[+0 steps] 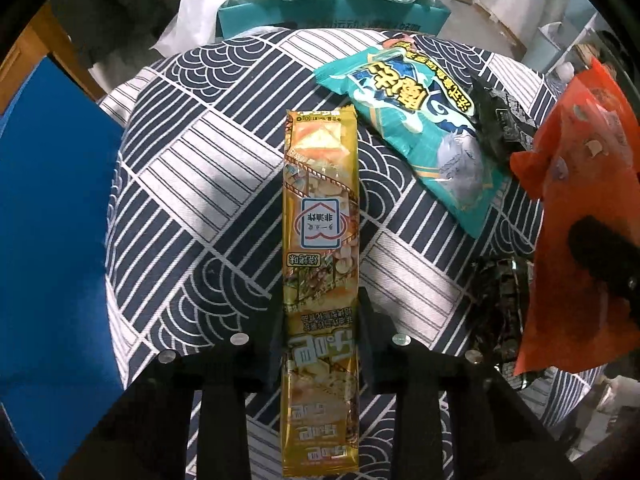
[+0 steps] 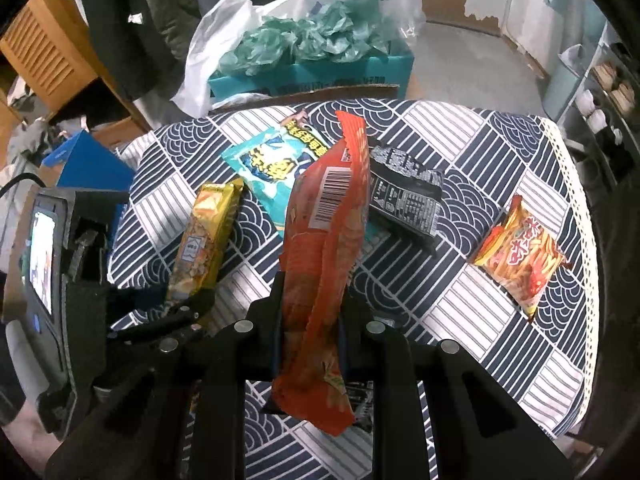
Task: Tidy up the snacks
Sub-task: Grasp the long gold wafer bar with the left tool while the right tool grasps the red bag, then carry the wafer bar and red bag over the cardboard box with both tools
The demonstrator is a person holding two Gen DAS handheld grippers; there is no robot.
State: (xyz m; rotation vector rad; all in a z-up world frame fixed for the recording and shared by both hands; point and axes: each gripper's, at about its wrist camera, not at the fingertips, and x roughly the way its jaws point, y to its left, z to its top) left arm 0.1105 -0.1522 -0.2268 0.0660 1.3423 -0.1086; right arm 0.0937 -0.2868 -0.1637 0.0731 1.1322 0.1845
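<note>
The left tool (image 1: pixel 320 344) was clamped on a long yellow snack pack (image 1: pixel 320 248) that stretched ahead of it over the patterned surface (image 1: pixel 200 184). The right tool (image 2: pixel 312 332) pinched a crumpled orange bag (image 2: pixel 324 248), held aloft. Glossy wrappers might slip from such narrow grips, I judged.
</note>
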